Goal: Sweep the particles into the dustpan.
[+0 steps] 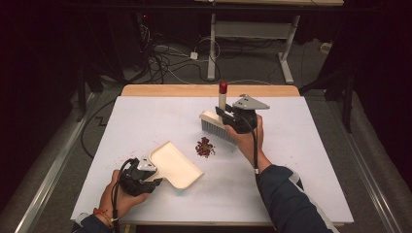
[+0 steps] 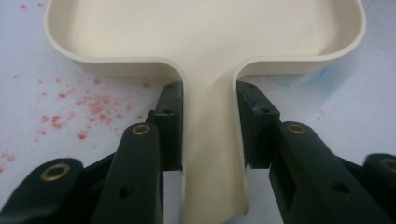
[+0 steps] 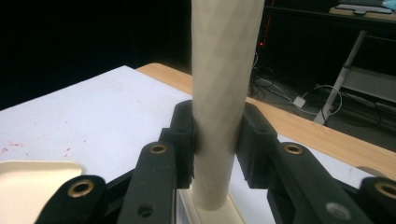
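A cream dustpan (image 1: 175, 164) lies on the white table (image 1: 301, 160) at the front left, its mouth toward the middle. My left gripper (image 1: 145, 177) is shut on the dustpan's handle (image 2: 210, 149), with a pad pressing on each side. A cream brush (image 1: 217, 125) with grey bristles and a red-capped handle stands right of centre. My right gripper (image 1: 226, 112) is shut on the brush handle (image 3: 219, 107), which stands upright between the jaws. A small pile of red crumbs (image 1: 205, 146) lies between the dustpan and the brush.
Faint red specks (image 2: 79, 105) dot the white surface beside the dustpan. A wooden strip (image 1: 209, 90) runs along the table's far edge. Beyond it are cables (image 1: 165, 58) on the floor and the legs of another desk (image 1: 252, 43).
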Demonstrator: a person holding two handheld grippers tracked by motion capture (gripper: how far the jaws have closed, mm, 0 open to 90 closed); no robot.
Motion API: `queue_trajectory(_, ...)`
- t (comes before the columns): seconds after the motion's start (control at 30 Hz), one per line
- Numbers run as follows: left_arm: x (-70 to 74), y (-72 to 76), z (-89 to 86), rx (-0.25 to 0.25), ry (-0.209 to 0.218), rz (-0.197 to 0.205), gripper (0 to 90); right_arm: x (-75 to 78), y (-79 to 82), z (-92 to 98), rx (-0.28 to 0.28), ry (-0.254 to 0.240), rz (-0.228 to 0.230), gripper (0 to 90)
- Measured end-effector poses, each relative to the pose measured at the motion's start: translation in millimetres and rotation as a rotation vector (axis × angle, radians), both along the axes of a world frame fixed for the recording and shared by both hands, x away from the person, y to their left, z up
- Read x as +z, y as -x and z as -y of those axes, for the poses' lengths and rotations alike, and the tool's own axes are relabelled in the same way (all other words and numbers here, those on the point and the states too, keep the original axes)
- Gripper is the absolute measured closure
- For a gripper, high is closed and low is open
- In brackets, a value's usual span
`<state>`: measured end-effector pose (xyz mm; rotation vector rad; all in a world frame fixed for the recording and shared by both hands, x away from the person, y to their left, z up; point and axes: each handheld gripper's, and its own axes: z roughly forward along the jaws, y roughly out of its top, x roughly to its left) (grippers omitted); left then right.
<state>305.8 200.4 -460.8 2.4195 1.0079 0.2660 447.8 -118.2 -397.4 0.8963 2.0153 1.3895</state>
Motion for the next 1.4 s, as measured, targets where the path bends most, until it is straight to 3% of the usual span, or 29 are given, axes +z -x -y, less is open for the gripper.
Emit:
queue_trajectory(0.17,-2.0,-3.4,0.7,-0.005,0.011,-0.013,64.2,-6.4,-0.7,-11.1,0.008,0.012,0.002,70.8)
queue_trajectory(0.33,-3.3,-5.1,2.8,-0.007,0.01,-0.01,64.2,-12.9,0.9,-13.9,0.037,-0.028,-0.012,70.8)
queue_trajectory(0.37,-3.4,-5.1,3.2,-0.006,0.011,-0.009,64.2,-14.5,5.8,-15.1,0.07,-0.027,0.001,70.8)
queue_trajectory(0.6,-4.2,-8.2,8.0,0.004,0.014,-0.015,64.2,-16.1,18.1,-20.4,0.101,-0.023,-0.007,70.7)
queue_trajectory(0.73,-5.9,-11.1,15.7,0.017,0.0,-0.028,64.2,-16.0,21.3,-22.7,0.095,-0.012,-0.007,70.6)
queue_trajectory(0.93,-5.4,-11.5,29.2,0.02,-0.031,-0.014,64.2,-19.2,32.1,-29.4,0.07,-0.014,-0.003,70.3)
queue_trajectory(1.3,-6.2,-12.9,35.1,0.032,-0.03,-0.018,64.2,-20.4,44.2,-35.1,0.045,-0.006,0.003,70.1)
queue_trajectory(1.4,-7.0,-15.8,44.4,0.038,-0.032,-0.02,64.2,-21.4,51.4,-36.3,0.023,-0.024,-0.006,70.1)
